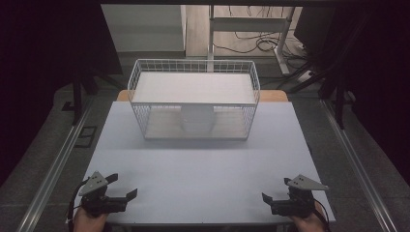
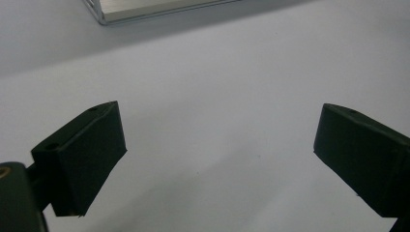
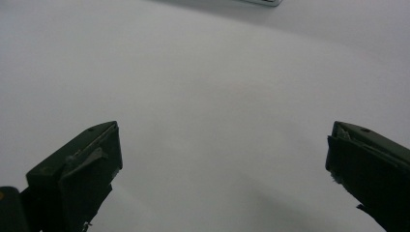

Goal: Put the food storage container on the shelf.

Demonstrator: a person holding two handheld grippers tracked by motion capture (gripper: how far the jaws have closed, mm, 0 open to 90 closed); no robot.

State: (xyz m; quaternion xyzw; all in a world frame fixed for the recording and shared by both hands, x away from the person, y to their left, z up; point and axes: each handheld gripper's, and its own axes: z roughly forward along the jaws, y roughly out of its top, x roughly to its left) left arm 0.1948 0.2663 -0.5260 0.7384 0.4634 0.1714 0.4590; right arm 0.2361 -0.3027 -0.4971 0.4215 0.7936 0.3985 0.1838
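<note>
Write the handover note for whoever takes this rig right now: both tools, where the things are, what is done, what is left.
Left tool: open, holding nothing, at the near left corner of the table.
Right tool: open, holding nothing, at the near right corner.
Wire basket: white, at the far middle of the table, well away from both tools. A white rounded object shows behind its front mesh; what it is cannot be told.
Done: nothing visibly handled.
Left: likely everything; the basket and the white object are the nearest things to reach for.

Both tongs (image 1: 122,186) (image 1: 277,189) agape, low.
</note>
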